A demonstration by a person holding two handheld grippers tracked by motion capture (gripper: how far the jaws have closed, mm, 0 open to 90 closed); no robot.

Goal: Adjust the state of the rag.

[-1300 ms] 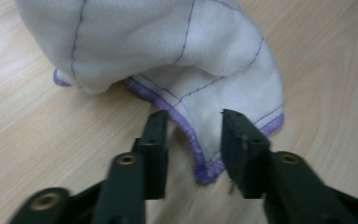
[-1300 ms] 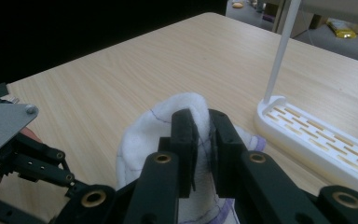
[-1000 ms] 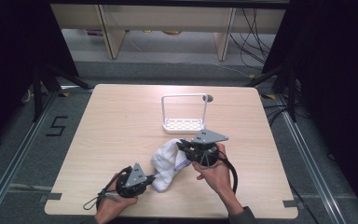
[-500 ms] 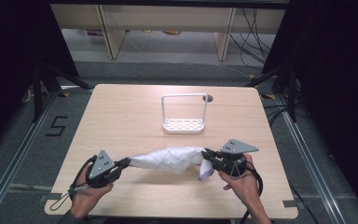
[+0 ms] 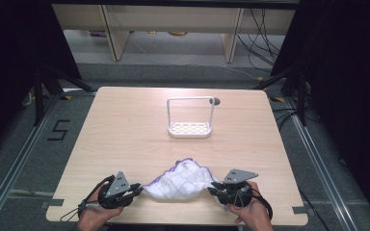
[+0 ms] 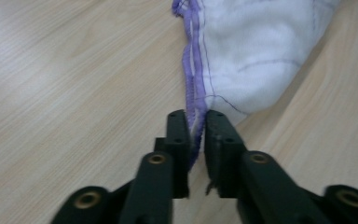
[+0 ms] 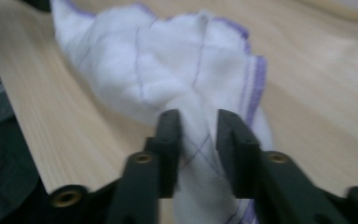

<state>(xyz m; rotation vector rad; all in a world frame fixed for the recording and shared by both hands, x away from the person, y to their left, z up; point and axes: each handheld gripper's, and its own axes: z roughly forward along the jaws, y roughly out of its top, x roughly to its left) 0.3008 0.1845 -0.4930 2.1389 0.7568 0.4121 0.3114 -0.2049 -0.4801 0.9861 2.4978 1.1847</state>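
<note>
A white cloth [image 5: 180, 179] with a purple hem and thin purple grid lines lies loosely spread on the wooden table [image 5: 125, 125] near its front edge. My left gripper [image 5: 138, 190] is at the cloth's left corner. In the left gripper view the hem of the cloth [image 6: 251, 56] runs between the jaws of the left gripper [image 6: 196, 123], which have just been opening and stand slightly apart. My right gripper [image 5: 212, 188] is at the cloth's right corner. Its jaws [image 7: 198, 123] have also just been opening, with a bunched fold of the cloth [image 7: 168, 60] lying between them.
A white wire-frame rack [image 5: 190, 118] with a perforated base stands upright at the table's middle back. A small dark hole [image 5: 216, 101] sits in the tabletop behind it. Black frame legs and cables surround the table on the floor.
The grippers drew apart from the table's middle, stretching the bunched cloth out. Both have since come down toward the front edge, and the cloth now rests on the table with the jaws parted.
</note>
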